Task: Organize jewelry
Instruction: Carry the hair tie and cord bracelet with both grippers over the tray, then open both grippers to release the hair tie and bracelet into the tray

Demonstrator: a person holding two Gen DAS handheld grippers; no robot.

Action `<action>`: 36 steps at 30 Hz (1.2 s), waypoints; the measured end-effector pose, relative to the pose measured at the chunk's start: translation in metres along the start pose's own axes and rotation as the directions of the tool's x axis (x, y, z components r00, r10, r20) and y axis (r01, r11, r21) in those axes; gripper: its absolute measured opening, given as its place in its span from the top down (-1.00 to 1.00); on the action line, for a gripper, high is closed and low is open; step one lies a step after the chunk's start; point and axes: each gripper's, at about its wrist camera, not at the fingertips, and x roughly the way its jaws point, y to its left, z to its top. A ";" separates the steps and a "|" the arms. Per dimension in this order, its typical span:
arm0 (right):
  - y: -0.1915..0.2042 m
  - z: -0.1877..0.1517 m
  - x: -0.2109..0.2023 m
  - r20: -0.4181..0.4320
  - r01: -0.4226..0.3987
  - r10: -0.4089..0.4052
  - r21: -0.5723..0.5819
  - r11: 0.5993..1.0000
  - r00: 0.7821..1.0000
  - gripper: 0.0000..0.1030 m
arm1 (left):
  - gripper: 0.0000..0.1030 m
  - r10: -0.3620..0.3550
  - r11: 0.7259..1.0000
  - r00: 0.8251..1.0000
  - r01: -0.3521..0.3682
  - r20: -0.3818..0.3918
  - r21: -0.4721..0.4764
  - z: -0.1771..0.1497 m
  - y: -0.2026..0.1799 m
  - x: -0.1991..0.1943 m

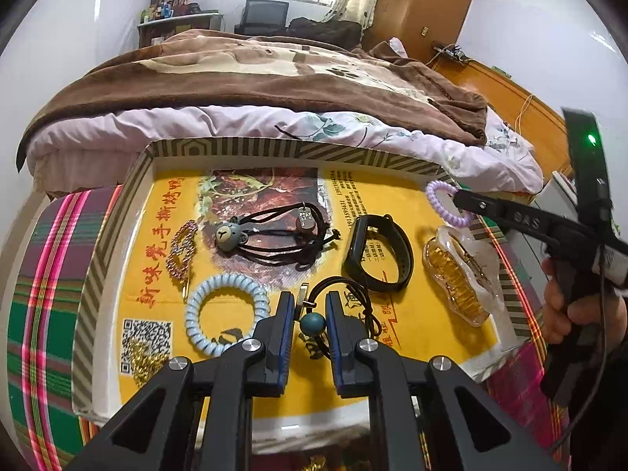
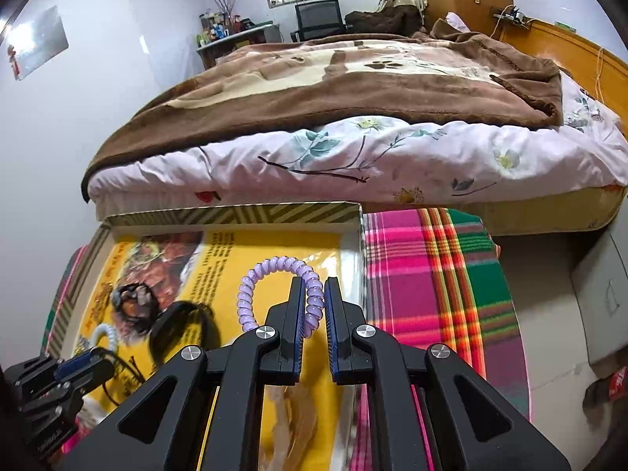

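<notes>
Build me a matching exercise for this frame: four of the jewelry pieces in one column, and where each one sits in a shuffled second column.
Items
1. purple spiral hair tie
2. teal bead on a black cord
3. black wristband
4. bear charm

Places
A. lying in the tray, middle, right of the bear charm
B. pinched in the right claw
C. between the fingers of the left claw
D. in the tray, left of the black wristband

Pairs: 1-B, 2-C, 3-A, 4-D
</notes>
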 end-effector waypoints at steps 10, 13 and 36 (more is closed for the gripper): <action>0.000 0.006 0.023 -0.055 0.006 -0.008 -0.028 1.000 0.998 0.81 | 0.68 0.017 1.000 0.999 -0.017 -0.028 0.011 -0.001 -0.004 0.013; -0.001 0.007 0.024 -0.056 -0.003 0.001 -0.025 1.000 0.998 0.80 | 0.68 0.016 1.000 0.999 -0.016 -0.036 0.017 -0.002 -0.006 0.015; 0.005 0.002 0.000 -0.038 -0.040 0.039 -0.031 0.999 0.999 0.34 | -0.20 0.014 1.000 1.000 -0.013 -0.008 0.016 -0.005 -0.012 -0.009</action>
